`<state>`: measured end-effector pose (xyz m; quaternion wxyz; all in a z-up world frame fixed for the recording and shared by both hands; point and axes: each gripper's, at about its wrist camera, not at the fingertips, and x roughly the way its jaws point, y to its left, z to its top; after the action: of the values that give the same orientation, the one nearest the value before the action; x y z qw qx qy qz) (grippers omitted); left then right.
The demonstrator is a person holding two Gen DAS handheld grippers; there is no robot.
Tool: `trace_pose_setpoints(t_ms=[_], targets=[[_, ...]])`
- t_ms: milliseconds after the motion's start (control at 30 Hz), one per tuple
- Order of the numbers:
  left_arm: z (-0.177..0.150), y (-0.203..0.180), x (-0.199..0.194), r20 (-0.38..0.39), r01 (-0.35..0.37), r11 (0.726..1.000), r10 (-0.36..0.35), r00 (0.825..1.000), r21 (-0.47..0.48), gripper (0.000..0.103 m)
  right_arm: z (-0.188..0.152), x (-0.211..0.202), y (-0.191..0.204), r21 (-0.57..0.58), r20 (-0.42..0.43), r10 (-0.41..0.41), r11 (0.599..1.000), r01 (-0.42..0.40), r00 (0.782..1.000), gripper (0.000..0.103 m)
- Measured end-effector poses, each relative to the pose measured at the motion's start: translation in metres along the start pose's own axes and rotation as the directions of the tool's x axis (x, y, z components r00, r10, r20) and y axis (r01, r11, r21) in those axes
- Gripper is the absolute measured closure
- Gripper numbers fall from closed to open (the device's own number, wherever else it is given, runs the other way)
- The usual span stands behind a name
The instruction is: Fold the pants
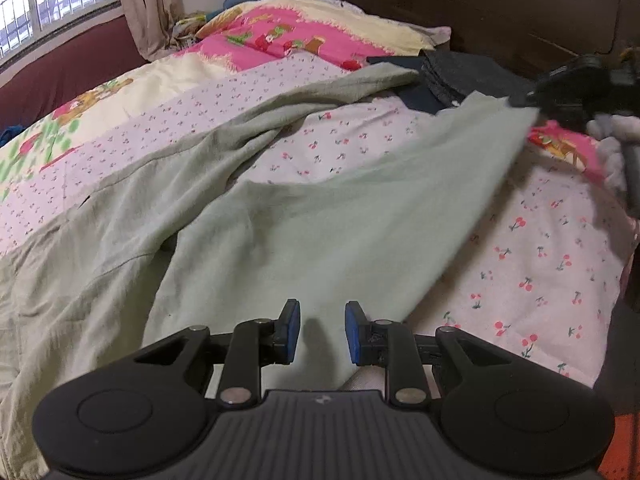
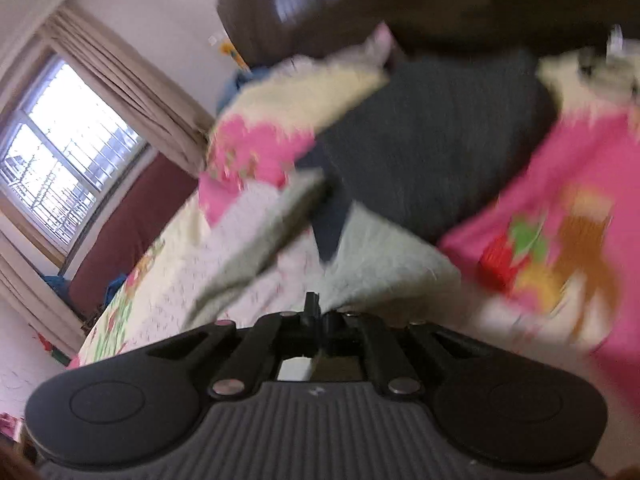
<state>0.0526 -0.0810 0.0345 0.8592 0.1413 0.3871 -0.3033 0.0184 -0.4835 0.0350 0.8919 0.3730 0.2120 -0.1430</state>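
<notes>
The pants are seen as matt, crinkled pale green cloth; the bedspread as soft printed cotton; the headboard as glossy brown leather.

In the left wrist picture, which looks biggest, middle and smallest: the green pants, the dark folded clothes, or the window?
1. Green pants, by far the biggest.
2 and 3. Dark folded clothes and window look about alike; the window is partly cut off and farther away, so I won't rank them.

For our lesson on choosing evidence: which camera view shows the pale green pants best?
The left wrist view: the pale green pants lie spread sharply across the floral bedspread. The right wrist view shows only blurred green cloth just past its tongs.
</notes>
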Motion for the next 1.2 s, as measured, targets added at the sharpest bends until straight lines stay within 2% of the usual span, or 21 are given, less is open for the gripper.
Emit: trace_pose_setpoints(t_ms=[67, 100, 200, 267, 333, 400, 433, 533, 600, 667, 733, 800, 867, 933, 1033, 1067, 1133, 1200], targets=[[-0.002, -0.001, 0.002, -0.001, 0.007, 1.0, -0.007, 1.0, -0.009, 0.061, 0.0, 0.0, -0.009, -0.029, -0.027, -0.071, 0.997, 0.07, 0.997, 0.1], [-0.005, -0.002, 0.005, -0.008, 0.01, 1.0, -0.01, 1.0, -0.012, 0.059, -0.005, 0.005, -0.015, -0.056, -0.059, -0.135, 0.99, 0.132, 0.989, 0.1], [-0.016, -0.003, 0.016, -0.05, 0.005, 1.0, -0.005, 0.999, -0.008, 0.059, -0.021, 0.033, -0.022, -0.152, -0.135, -0.3, 0.948, 0.28, 0.944, 0.097], [-0.022, -0.002, 0.014, -0.063, 0.0, 1.0, 0.0, 0.998, -0.003, 0.059, -0.024, 0.023, -0.022, -0.142, -0.114, -0.296, 0.95, 0.279, 0.948, 0.097], [-0.024, 0.003, 0.004, -0.048, -0.003, 1.0, 0.003, 0.999, -0.002, 0.058, -0.018, 0.014, -0.016, -0.144, -0.08, -0.309, 0.944, 0.296, 0.948, 0.084], [-0.023, 0.014, -0.008, -0.024, -0.013, 1.0, 0.013, 1.0, -0.007, 0.058, -0.016, -0.001, -0.006, -0.203, -0.027, -0.338, 0.923, 0.326, 0.941, 0.077], [-0.022, 0.022, -0.015, -0.008, -0.029, 1.0, 0.029, 1.0, -0.001, 0.057, -0.015, -0.007, 0.002, -0.251, 0.012, -0.353, 0.905, 0.344, 0.936, 0.077], [-0.018, 0.051, -0.029, 0.036, -0.115, 0.993, 0.114, 0.993, 0.023, 0.053, -0.019, -0.023, 0.031, -0.374, 0.086, -0.344, 0.858, 0.351, 0.935, 0.075], [-0.017, 0.076, -0.037, 0.054, -0.182, 0.983, 0.181, 0.982, 0.021, 0.051, -0.023, -0.016, 0.054, -0.463, 0.084, -0.292, 0.835, 0.297, 0.953, 0.072], [-0.016, 0.103, -0.039, 0.057, -0.243, 0.97, 0.242, 0.969, 0.013, 0.05, -0.032, 0.005, 0.087, -0.572, -0.001, -0.209, 0.803, 0.171, 0.978, 0.067], [-0.016, 0.134, -0.038, 0.054, -0.301, 0.954, 0.3, 0.952, 0.009, 0.05, -0.048, 0.036, 0.126, -0.672, -0.083, -0.135, 0.739, 0.045, 0.987, 0.065], [-0.016, 0.162, -0.033, 0.04, -0.341, 0.94, 0.34, 0.939, 0.013, 0.05, -0.066, 0.074, 0.168, -0.751, -0.171, -0.077, 0.655, -0.079, 0.982, 0.065], [-0.012, 0.189, -0.022, 0.018, -0.375, 0.927, 0.374, 0.927, 0.03, 0.05, -0.088, 0.113, 0.209, -0.806, -0.268, -0.013, 0.55, -0.217, 0.963, 0.065], [-0.004, 0.213, -0.008, 0.0, -0.384, 0.922, 0.385, 0.923, 0.05, 0.05, -0.106, 0.156, 0.252, -0.839, -0.368, 0.016, 0.426, -0.339, 0.93, 0.061], [0.014, 0.252, 0.013, -0.031, -0.373, 0.926, 0.375, 0.926, 0.054, 0.049, -0.122, 0.217, 0.304, -0.83, -0.487, -0.009, 0.319, -0.459, 0.874, 0.06], [0.019, 0.261, 0.018, -0.038, -0.37, 0.928, 0.372, 0.928, 0.052, 0.049, -0.126, 0.233, 0.318, -0.834, -0.5, -0.023, 0.282, -0.475, 0.866, 0.06], [0.031, 0.281, 0.029, -0.049, -0.346, 0.936, 0.349, 0.936, 0.057, 0.049, -0.134, 0.26, 0.342, -0.842, -0.525, -0.056, 0.184, -0.508, 0.849, 0.057], [0.042, 0.296, 0.037, -0.053, -0.318, 0.945, 0.322, 0.945, 0.076, 0.049, -0.139, 0.277, 0.355, -0.836, -0.547, -0.084, 0.113, -0.537, 0.833, 0.054]])
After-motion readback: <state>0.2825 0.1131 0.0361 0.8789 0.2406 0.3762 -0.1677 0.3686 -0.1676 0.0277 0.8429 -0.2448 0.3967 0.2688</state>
